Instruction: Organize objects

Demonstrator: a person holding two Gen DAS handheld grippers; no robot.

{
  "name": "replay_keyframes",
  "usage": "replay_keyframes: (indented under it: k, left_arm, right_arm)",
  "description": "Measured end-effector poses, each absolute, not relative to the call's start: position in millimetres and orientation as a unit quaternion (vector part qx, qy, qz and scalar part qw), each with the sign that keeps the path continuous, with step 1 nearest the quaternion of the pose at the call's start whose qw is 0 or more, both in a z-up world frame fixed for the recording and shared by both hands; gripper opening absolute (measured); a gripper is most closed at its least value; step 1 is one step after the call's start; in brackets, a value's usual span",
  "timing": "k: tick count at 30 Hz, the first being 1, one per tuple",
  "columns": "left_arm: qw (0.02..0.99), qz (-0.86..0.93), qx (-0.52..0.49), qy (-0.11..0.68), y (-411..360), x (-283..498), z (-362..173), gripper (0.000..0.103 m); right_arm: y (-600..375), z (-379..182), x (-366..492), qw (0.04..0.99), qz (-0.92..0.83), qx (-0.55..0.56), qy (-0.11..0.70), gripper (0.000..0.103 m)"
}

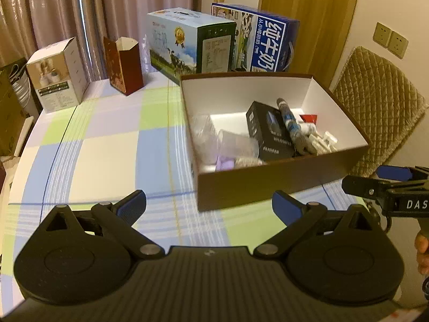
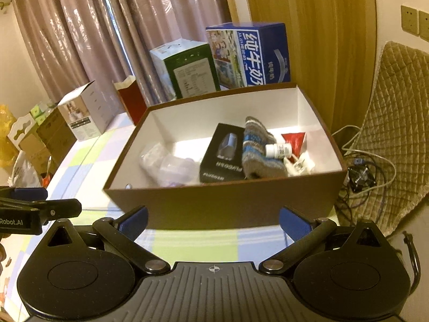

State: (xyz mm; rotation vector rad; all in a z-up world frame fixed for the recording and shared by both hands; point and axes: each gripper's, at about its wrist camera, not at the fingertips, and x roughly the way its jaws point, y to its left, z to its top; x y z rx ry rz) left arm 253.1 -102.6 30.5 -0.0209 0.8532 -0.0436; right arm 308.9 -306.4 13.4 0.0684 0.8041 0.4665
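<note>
on checked cloth (image 1: 107,145), brown cardboard box (image 1: 268,185), knitted sock (image 2: 257,147)

Open brown box (image 2: 222,206), white inside, sits on the checked surface (image 1: 107,155), near its right edge. Contents all lie along the near half of the floor. Left: crumpled clear plastic bag (image 2: 166,163), something lilac under it. Centre: black carton (image 2: 221,155) with silver print, lying flat. Against its right side, a knitted grey-and-blue striped piece (image 2: 257,147), rolled, partly on the carton. Right of that: small white bottle (image 2: 278,150) on its side, red packet (image 2: 293,141) behind it, small white items (image 2: 300,165) in the corner.
</note>
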Motion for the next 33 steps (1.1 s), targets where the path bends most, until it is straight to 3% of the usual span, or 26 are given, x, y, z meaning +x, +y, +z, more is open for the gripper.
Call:
replay_keyframes:
  k: [33]
  left_arm:
    - [0.904,-0.005,-0.04,0.426,9.3,74.9,32.5,0.099]
  right_arm:
    - [-196.5,4.3,143.4,0.86,0.274,-0.007,0.43,0.101]
